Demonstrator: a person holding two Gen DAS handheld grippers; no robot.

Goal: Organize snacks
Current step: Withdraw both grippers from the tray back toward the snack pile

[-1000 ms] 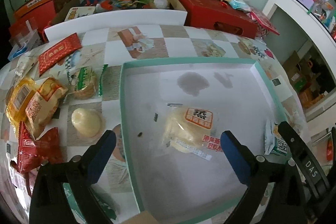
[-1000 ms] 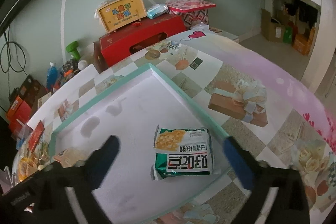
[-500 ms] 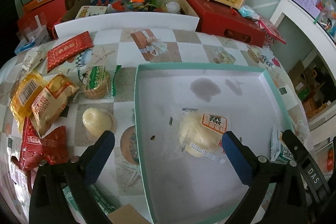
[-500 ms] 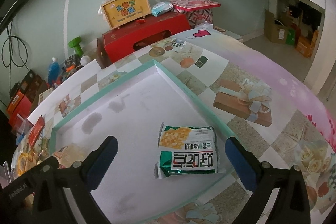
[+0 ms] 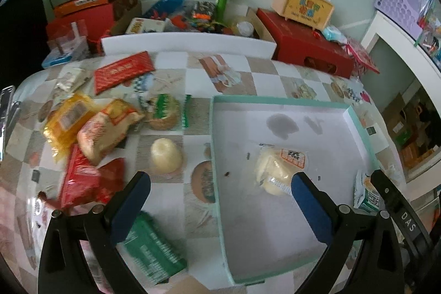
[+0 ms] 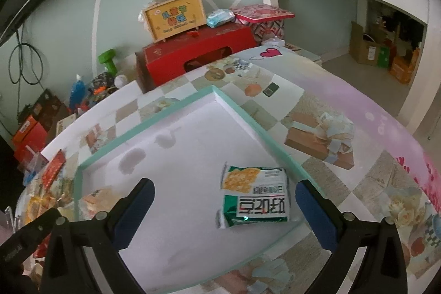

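Left gripper (image 5: 219,204) jaws spread wide, empty, right gripper (image 6: 224,207) jaws spread wide, empty, above shallow white mint-rimmed cardboard tray (image 6: 154,116), green-and-white foil snack packet (image 6: 255,197) between them.

We hold our left gripper (image 5: 220,194) and right gripper (image 6: 224,201) with jaws spread wide, all 4 blue pads bare, gripping nothing.

mint-rimmed white tray (image 6: 176,104) (stained grey), checkered picture-print tablecloth (image 6: 317,167), green-white snack packet (image 6: 256,197).
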